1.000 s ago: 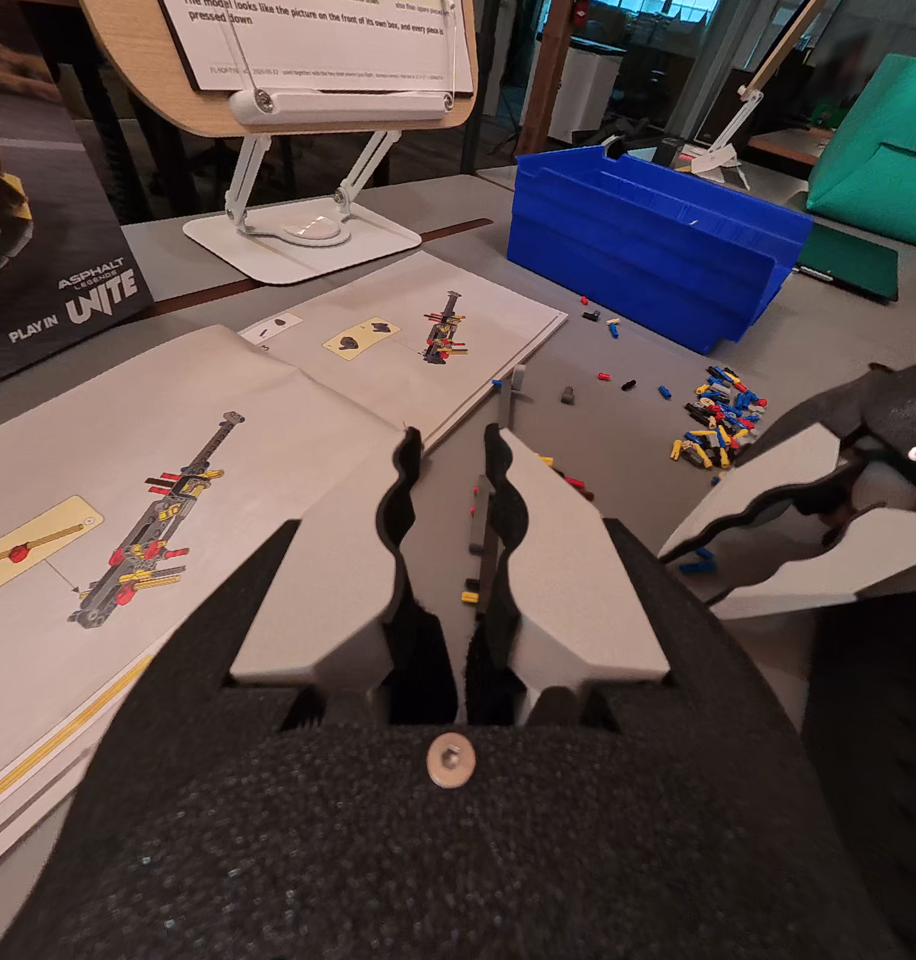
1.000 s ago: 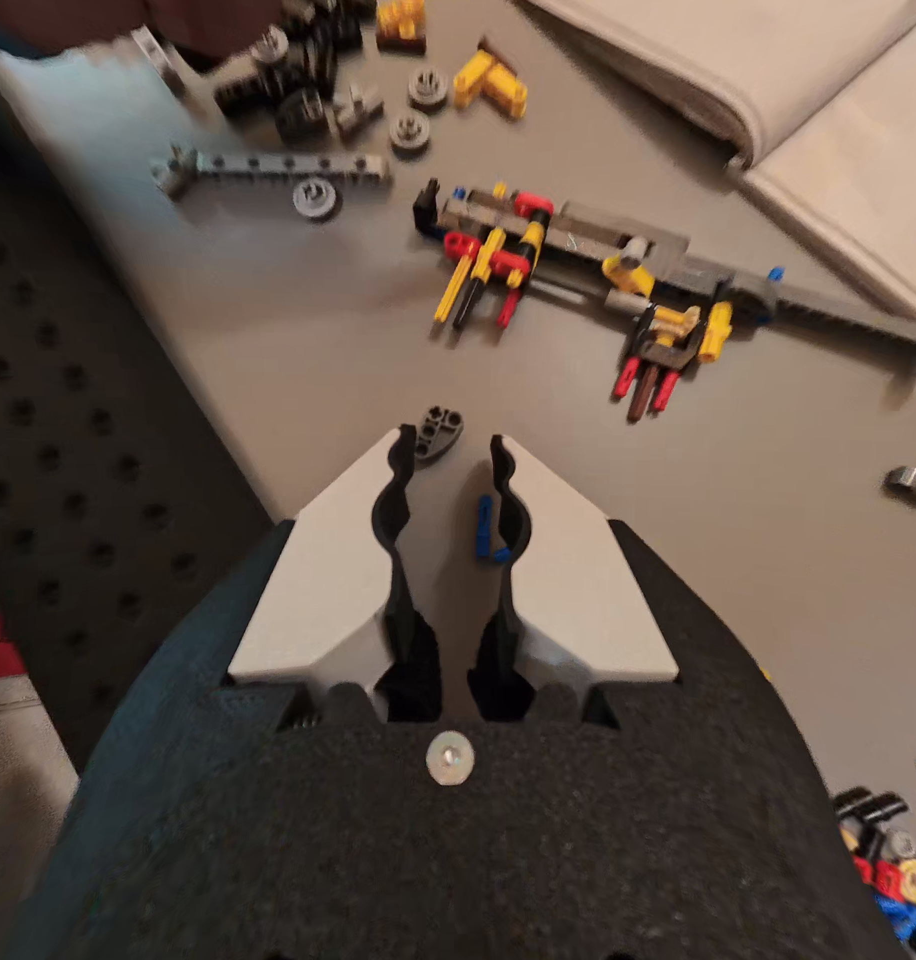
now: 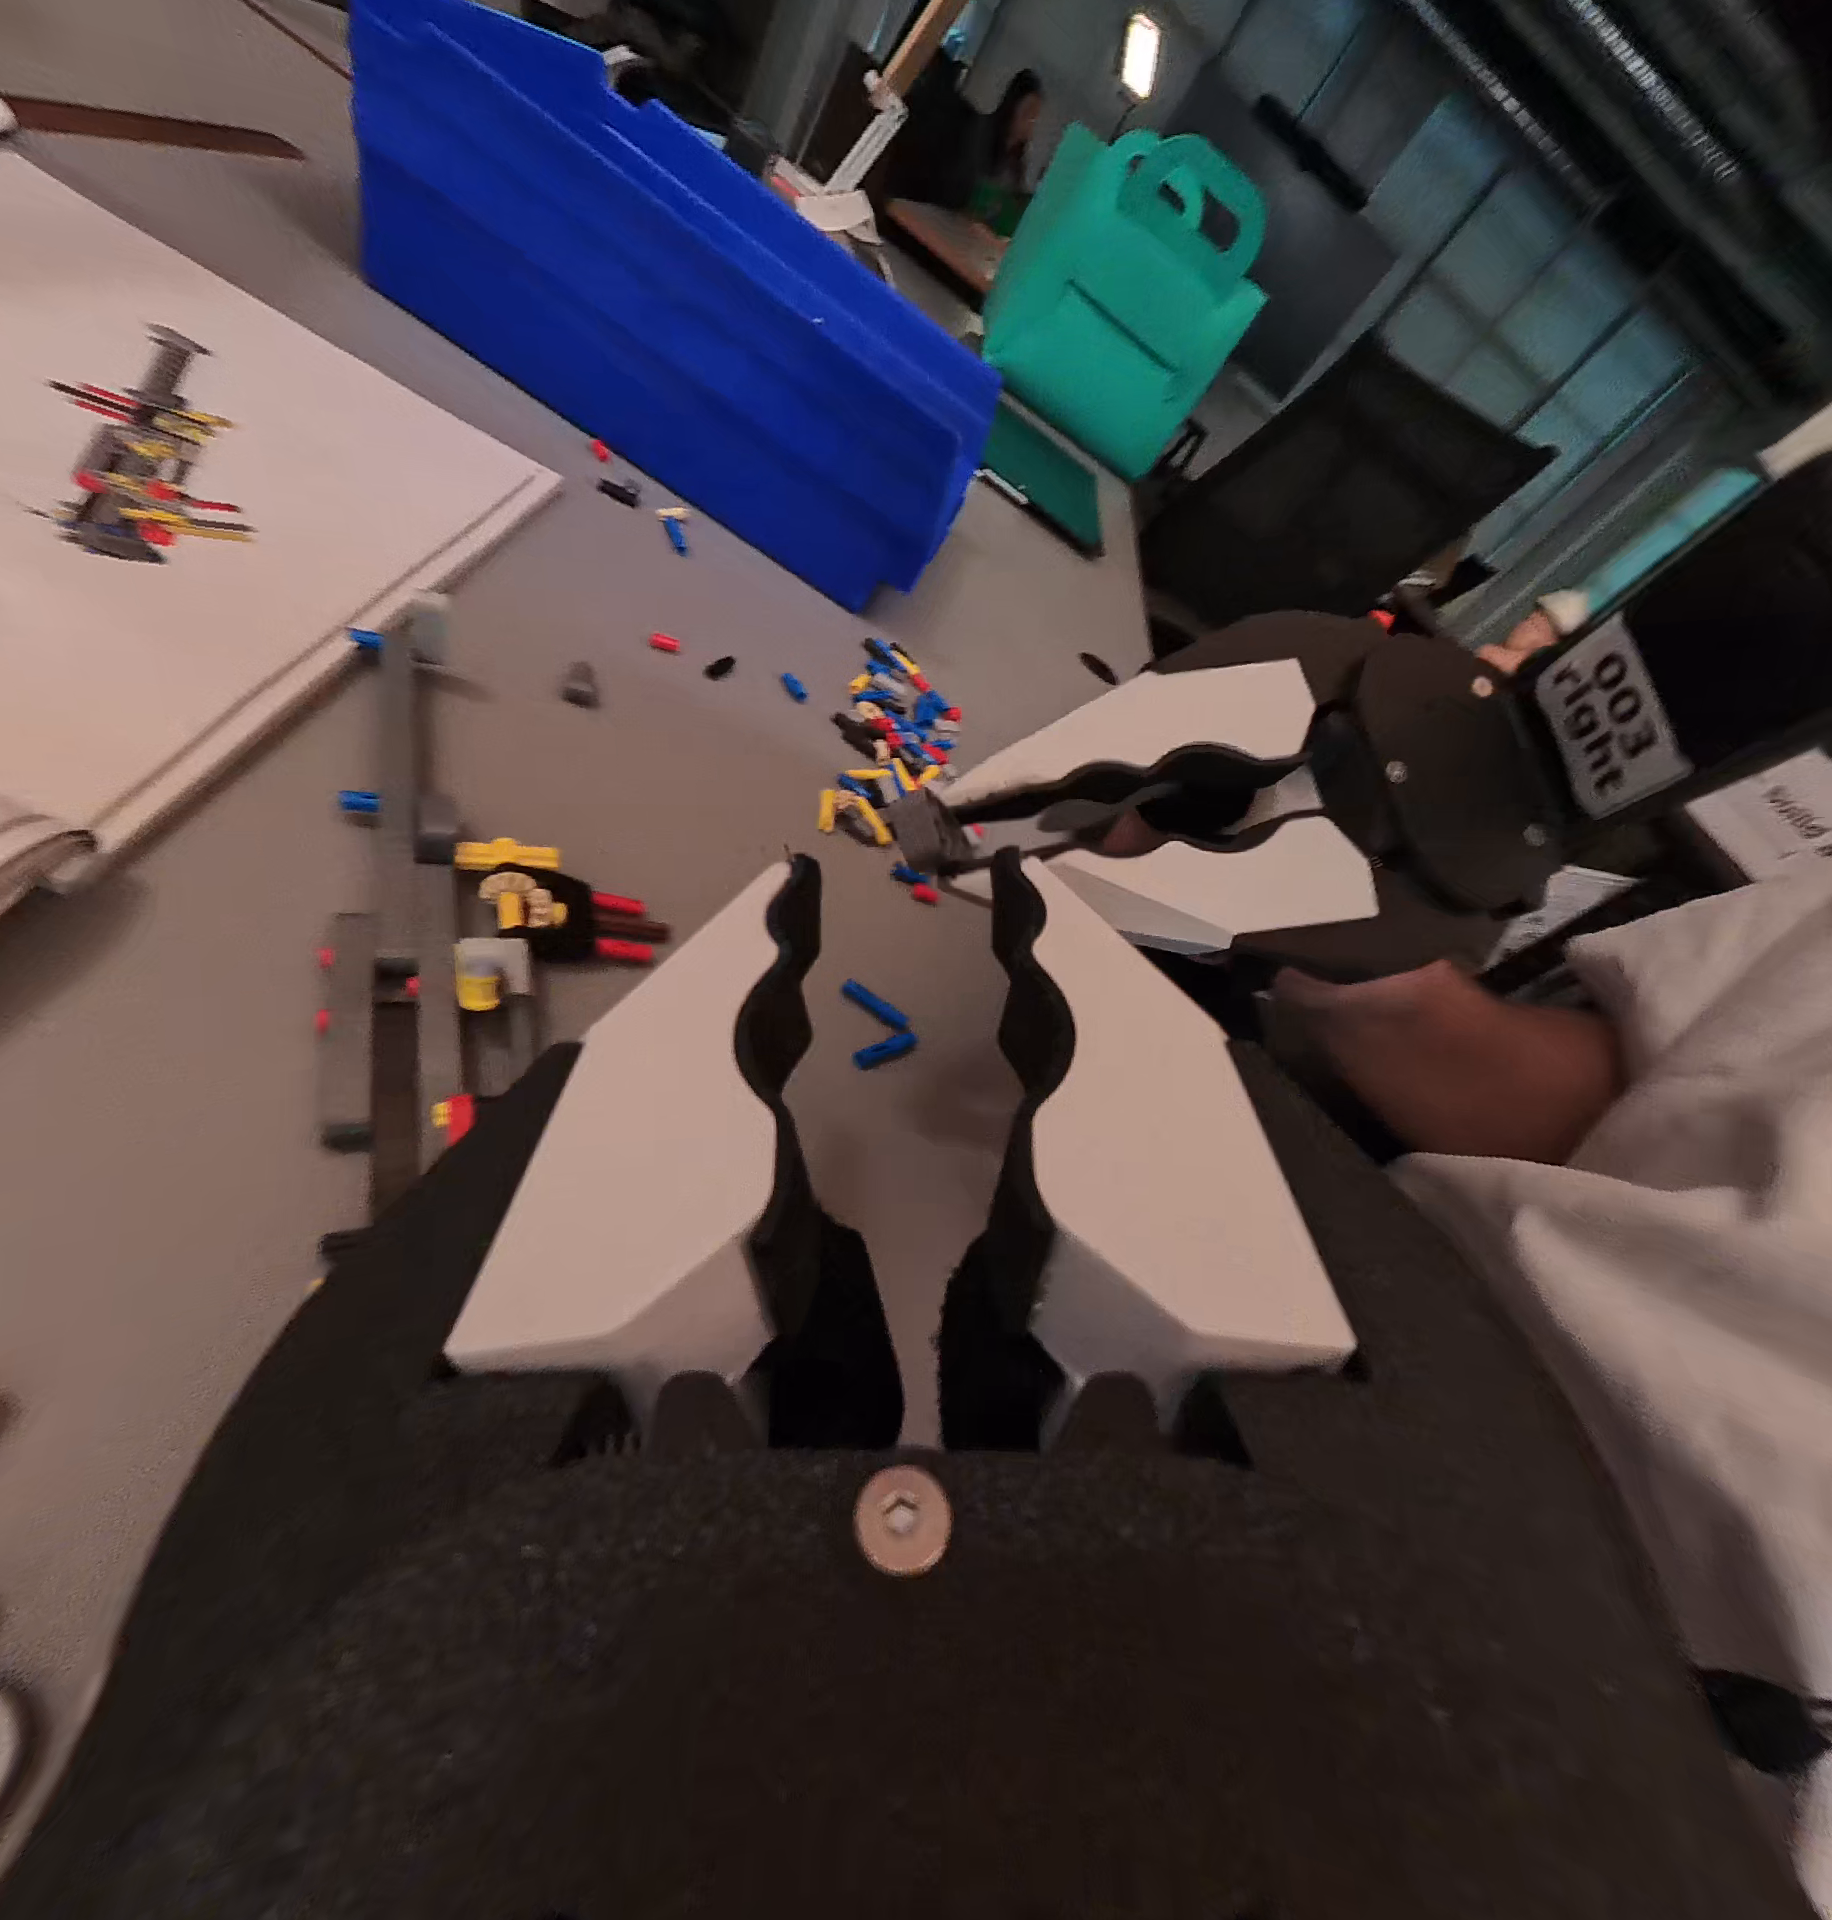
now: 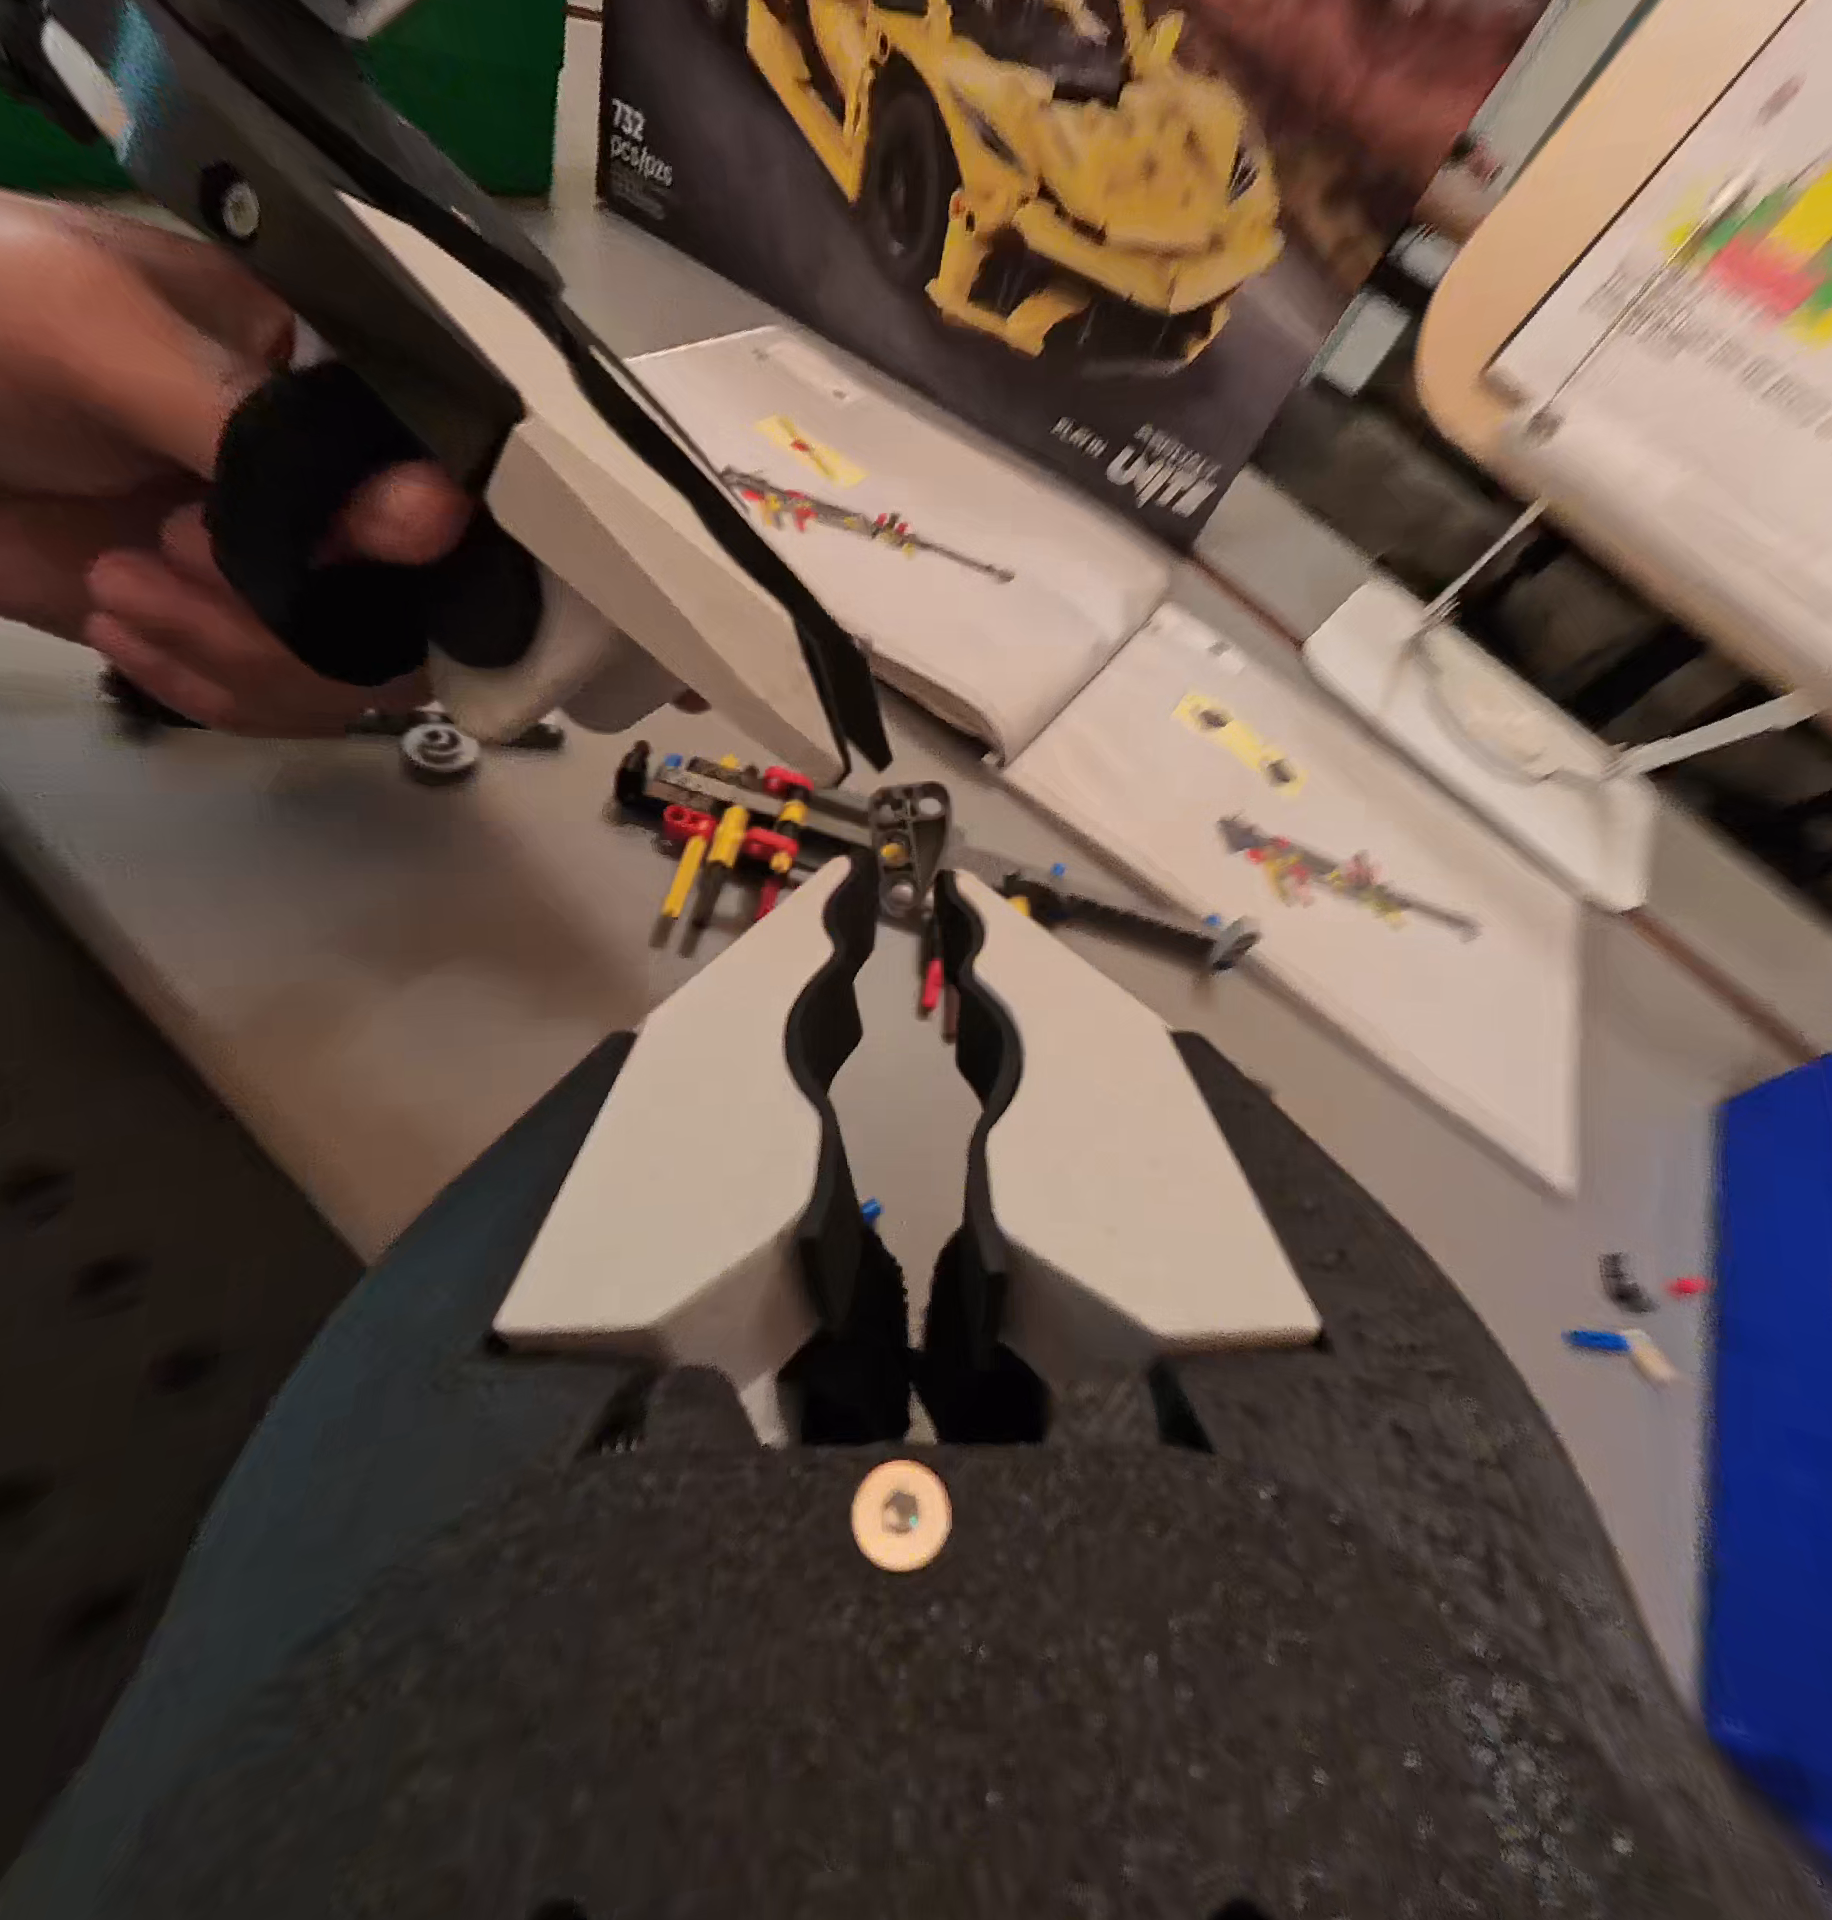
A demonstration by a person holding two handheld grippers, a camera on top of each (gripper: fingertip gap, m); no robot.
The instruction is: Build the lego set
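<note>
Gripping dark lego plate [image 4: 907,847], right tool [image 4: 904,883], left tool [image 3: 904,871] agape

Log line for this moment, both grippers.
right gripper: shut on dark grey liftarm piece | left gripper: open, empty | two blue pins: on table beneath

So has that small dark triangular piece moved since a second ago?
Yes. The dark triangular piece is now pinched in the right gripper, raised off the grey table in front of the long assembly.
</note>
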